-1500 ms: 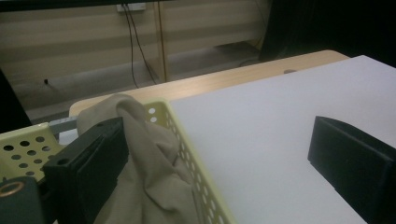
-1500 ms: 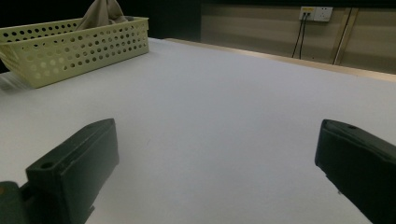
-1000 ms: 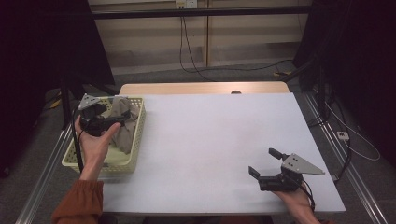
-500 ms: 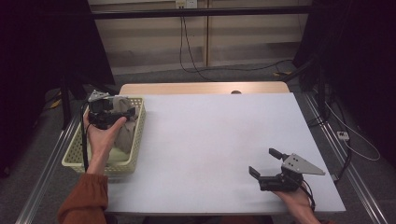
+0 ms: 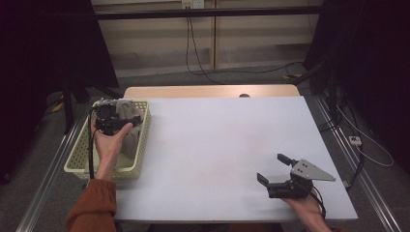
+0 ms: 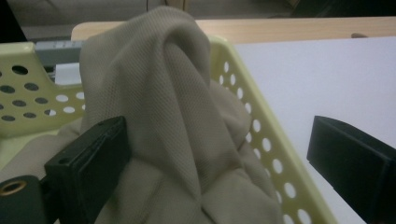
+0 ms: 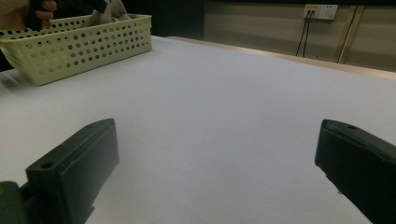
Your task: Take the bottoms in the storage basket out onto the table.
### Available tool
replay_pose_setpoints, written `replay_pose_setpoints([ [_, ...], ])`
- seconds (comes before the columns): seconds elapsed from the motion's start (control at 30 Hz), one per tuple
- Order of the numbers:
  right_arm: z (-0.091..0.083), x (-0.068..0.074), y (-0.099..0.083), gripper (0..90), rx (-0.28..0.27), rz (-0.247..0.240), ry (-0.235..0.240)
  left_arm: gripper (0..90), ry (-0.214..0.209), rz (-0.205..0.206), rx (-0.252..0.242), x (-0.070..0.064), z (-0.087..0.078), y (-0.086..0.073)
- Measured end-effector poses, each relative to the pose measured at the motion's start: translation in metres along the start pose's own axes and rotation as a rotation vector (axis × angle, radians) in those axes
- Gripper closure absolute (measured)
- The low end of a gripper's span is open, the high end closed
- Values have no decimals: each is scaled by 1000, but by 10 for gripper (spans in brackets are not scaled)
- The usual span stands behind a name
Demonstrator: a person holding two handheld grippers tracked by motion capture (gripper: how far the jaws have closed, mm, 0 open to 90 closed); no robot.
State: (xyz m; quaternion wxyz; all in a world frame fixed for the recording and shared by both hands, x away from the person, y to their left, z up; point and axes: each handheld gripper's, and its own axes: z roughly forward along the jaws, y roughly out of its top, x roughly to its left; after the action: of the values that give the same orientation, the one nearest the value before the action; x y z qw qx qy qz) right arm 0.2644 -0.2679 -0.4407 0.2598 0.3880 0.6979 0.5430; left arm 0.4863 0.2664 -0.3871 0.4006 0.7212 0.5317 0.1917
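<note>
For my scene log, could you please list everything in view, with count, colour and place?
Cloth: one, beige, bunched in the basket, a fold rising between the left gripper's open jaws.
Basket: one, pale yellow-green, perforated, at the table's left edge.
Table: one, white top with a wooden far edge.
Cables: several, dark, on the floor and wall beyond the table.
Left gripper: one, black, over the basket, open.
Right gripper: one, black with a grey plate, at the near right of the table, open, holding nothing.
</note>
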Motion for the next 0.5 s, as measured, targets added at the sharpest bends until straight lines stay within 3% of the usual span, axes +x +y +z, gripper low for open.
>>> replay_pose_setpoints([
  [0.03, 0, 1, 0, 0, 1, -3, 2, 54, 21, 2, 15, 2, 3, -2],
  [0.5, 0, 1, 0, 0, 5, -4, 5, 49, 75, 1, 107, 11, 16, -8],
])
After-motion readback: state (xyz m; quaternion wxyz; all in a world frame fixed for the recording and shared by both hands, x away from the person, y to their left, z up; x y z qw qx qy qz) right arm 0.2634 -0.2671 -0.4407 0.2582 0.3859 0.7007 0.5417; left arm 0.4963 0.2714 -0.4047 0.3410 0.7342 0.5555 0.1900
